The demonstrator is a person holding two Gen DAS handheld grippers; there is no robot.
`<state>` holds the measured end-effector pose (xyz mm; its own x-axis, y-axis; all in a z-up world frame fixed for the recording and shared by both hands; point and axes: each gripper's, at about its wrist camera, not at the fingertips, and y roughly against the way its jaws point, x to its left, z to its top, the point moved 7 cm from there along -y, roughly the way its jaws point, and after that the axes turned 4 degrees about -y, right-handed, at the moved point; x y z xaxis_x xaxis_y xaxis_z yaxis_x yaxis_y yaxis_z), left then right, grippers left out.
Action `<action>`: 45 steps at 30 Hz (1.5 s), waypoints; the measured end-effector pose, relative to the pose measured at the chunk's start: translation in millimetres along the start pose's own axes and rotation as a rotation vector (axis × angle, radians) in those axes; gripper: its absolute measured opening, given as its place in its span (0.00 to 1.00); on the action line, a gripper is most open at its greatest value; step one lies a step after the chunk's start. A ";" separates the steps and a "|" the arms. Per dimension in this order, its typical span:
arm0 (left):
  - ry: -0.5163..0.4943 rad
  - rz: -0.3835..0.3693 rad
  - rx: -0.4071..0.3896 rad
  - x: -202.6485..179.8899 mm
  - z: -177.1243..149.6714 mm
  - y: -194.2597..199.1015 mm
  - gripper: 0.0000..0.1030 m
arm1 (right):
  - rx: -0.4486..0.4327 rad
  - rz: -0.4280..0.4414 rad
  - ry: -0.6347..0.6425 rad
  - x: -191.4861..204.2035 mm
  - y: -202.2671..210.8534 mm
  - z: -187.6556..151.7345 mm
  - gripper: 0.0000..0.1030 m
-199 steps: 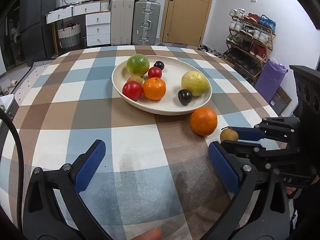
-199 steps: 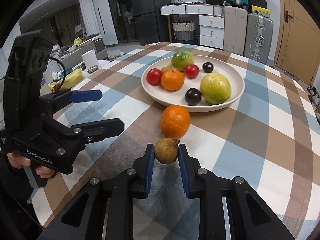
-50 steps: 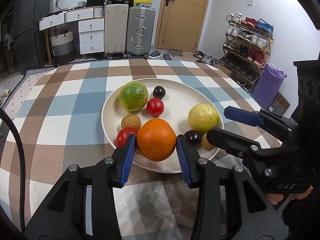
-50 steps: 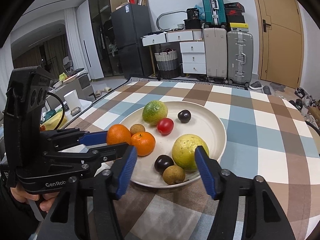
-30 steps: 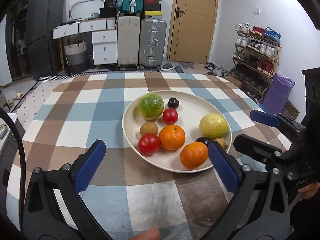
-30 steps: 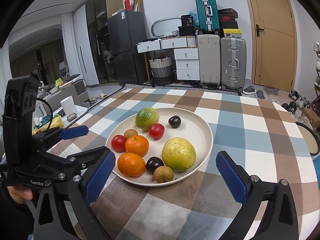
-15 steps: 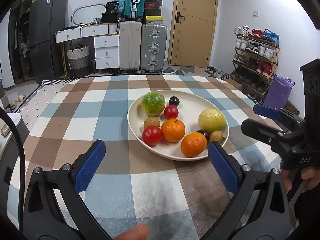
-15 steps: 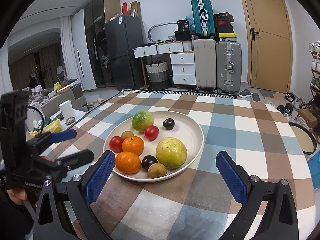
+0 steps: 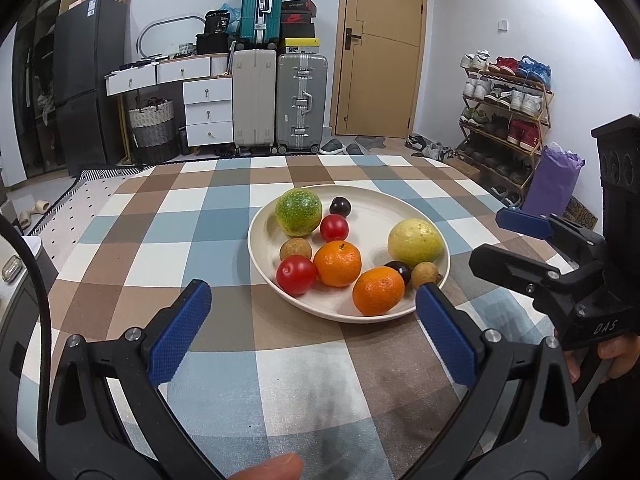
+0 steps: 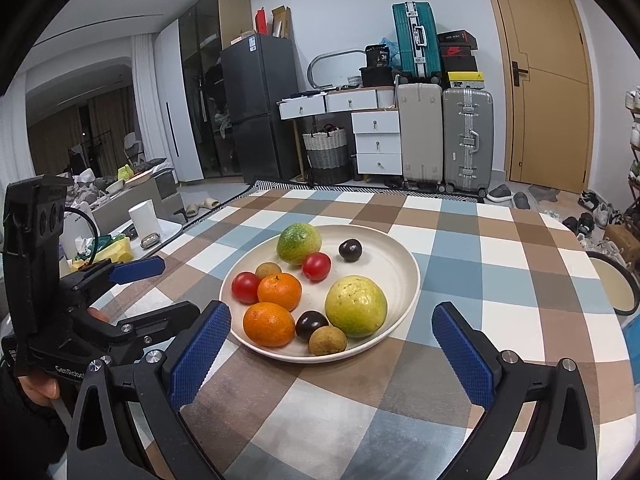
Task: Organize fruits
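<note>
A cream plate (image 9: 408, 216) (image 10: 394, 252) sits mid-table and holds all the fruit: a green round fruit (image 9: 298, 211), a yellow-green one (image 9: 415, 237), two oranges (image 9: 338, 263) (image 9: 378, 291), two red fruits, two dark plums and two small brown fruits. My left gripper (image 9: 312, 332) is open and empty, pulled back over the cloth in front of the plate. My right gripper (image 10: 330, 352) is open and empty, also short of the plate. Each gripper shows in the other's view, the right one (image 9: 520, 240) and the left one (image 10: 160, 292).
The table wears a brown, blue and white checked cloth (image 9: 224, 360). A chair rim (image 10: 624, 284) stands at the table's right side. Suitcases (image 9: 300, 104), drawers and a shoe rack (image 9: 508, 116) line the room behind. A side surface with a white cup (image 10: 142, 216) lies left.
Both grippers have drawn back and up from the plate, so it looks smaller. The fruit has not moved in the last second; the second orange was released onto the plate just before.
</note>
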<state>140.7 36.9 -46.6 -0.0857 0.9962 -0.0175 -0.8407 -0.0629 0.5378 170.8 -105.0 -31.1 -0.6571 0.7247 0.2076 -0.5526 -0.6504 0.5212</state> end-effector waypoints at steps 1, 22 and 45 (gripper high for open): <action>0.000 0.000 0.001 0.0 0.1 -0.3 0.99 | 0.001 0.000 0.001 0.3 0.1 0.0 1.00; 0.006 0.003 0.012 -0.4 -0.8 -1.0 0.99 | 0.006 0.008 0.006 2.0 -2.0 -0.6 1.00; 0.006 0.003 0.012 -0.3 -0.4 -1.1 0.99 | 0.008 0.008 0.006 1.7 -2.8 -0.9 1.00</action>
<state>141.5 36.7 -47.5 -0.0911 0.9956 -0.0211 -0.8343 -0.0647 0.5475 170.8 -102.2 -32.9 -0.6641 0.7184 0.2070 -0.5434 -0.6539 0.5264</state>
